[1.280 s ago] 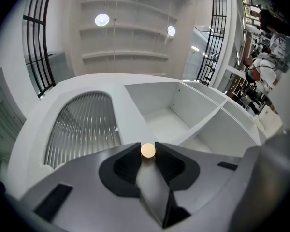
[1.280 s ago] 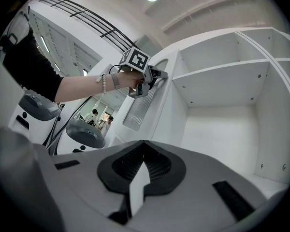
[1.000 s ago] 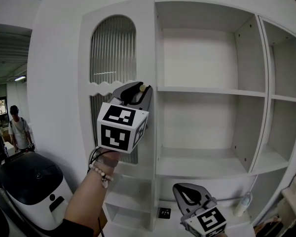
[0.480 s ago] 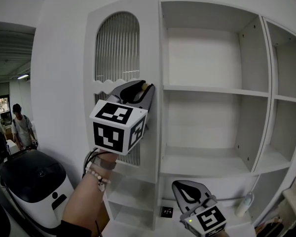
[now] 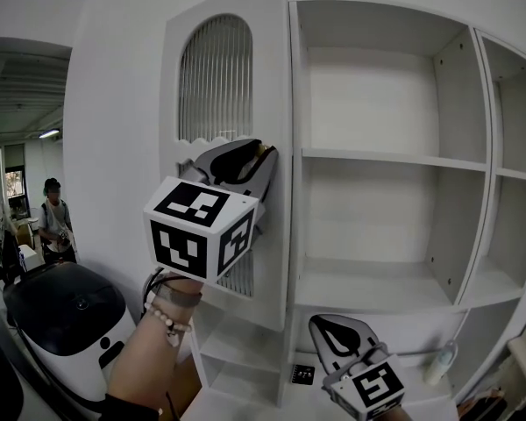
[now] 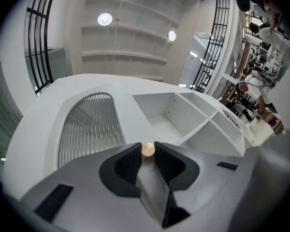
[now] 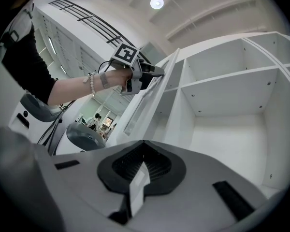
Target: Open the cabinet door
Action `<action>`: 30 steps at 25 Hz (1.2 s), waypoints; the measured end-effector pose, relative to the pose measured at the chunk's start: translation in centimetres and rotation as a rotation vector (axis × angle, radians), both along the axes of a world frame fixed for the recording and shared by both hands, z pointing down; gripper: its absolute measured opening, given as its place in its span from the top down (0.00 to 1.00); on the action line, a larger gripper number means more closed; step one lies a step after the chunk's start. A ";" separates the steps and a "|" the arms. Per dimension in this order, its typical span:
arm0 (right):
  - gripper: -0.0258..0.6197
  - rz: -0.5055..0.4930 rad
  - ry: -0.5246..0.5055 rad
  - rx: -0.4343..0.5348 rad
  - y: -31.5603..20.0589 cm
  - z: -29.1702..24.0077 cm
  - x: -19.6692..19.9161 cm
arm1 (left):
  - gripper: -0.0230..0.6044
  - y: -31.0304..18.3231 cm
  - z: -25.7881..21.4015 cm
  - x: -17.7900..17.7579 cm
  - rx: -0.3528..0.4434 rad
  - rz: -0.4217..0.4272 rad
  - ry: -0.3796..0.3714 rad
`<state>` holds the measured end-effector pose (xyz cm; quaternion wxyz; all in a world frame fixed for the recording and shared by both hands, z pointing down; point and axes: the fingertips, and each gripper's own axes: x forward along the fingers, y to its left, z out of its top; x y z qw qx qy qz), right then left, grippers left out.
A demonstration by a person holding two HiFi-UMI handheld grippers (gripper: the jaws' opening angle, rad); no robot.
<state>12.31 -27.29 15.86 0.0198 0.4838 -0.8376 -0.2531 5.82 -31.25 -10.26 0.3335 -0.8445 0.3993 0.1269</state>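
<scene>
The white cabinet door has an arched ribbed-glass panel and stands swung out to the left of the open shelves. My left gripper is shut on the door's small round tan knob. In the left gripper view the knob sits pinched between the black jaw tips of the left gripper. From the right gripper view, the left gripper is at the door's edge. My right gripper hangs low in front of the bottom shelf, shut and holding nothing, as the right gripper shows in its own view.
White shelf compartments fill the middle and right. A small bottle and a black item sit on the bottom shelf. A black-topped white machine stands at lower left, with people far behind it.
The left gripper has drawn the knob slightly toward me and the door has swung a bit wider. The right gripper has stayed in place.
</scene>
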 end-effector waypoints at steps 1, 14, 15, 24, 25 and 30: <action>0.96 -0.003 0.000 0.000 0.0 0.0 -0.1 | 0.83 0.2 0.1 -0.2 0.004 -0.003 -0.003; 0.96 -0.032 -0.005 0.003 -0.2 0.0 -1.1 | 0.85 1.3 0.2 -1.1 0.016 0.008 0.000; 0.96 -0.033 -0.006 0.004 -0.2 0.1 -1.1 | 0.85 1.4 0.2 -1.2 0.017 0.011 -0.001; 0.96 -0.036 -0.009 0.015 0.0 -0.4 -1.3 | 0.85 2.7 0.2 -2.4 0.020 0.051 -0.012; 0.96 -0.038 -0.009 0.017 0.1 -0.4 -1.4 | 0.85 2.9 0.2 -2.6 0.020 0.055 -0.012; 0.96 -0.047 -0.011 0.022 0.2 -0.5 -1.8 | 0.85 3.7 0.3 -3.3 0.018 0.083 -0.016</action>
